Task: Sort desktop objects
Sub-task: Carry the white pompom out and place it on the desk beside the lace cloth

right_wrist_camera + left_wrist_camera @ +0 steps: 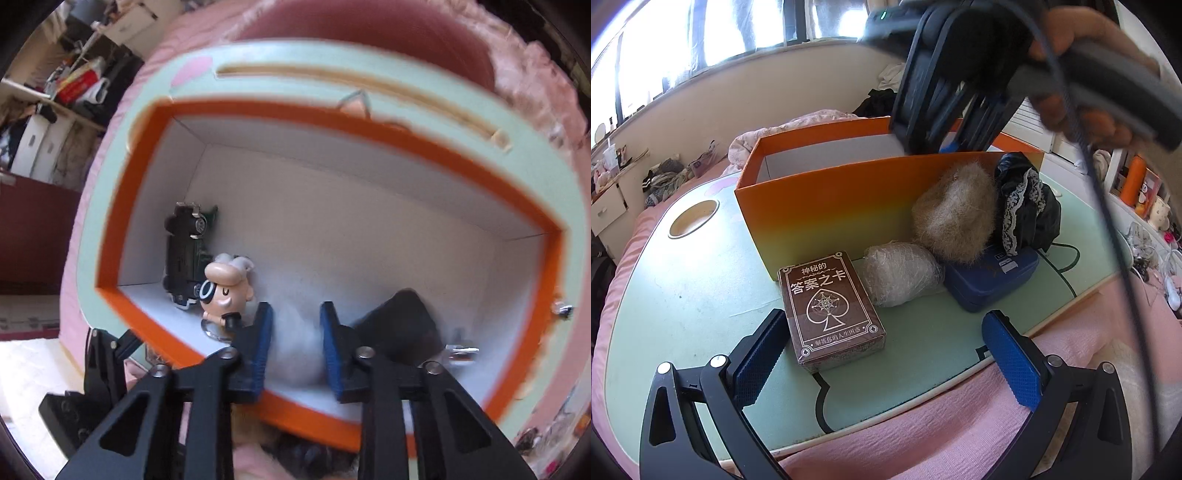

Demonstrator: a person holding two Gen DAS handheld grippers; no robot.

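Note:
An orange box [827, 206] stands open at the back of the green tray table [683, 288]. My right gripper [295, 332] points down into it, its blue pads pressed on a white fluffy tuft [295, 354]. On the box floor lie a dark toy car [184, 254], a small figurine [225, 291] and a dark blurred item [402, 321]. In front of the box sit a brown card deck [831, 310], a plastic-wrapped bundle [901, 273], a tan furry ball [955, 214], black lace cloth [1027, 206] and a blue case [990, 277]. My left gripper [886, 354] stands open, the deck's near end between its fingers.
The table rests on a pink bed cover [923, 435] and has a round cup hole [694, 218] at its left. A black cable [1108, 221] hangs down from the right hand. Cluttered shelves [1145, 192] stand to the right.

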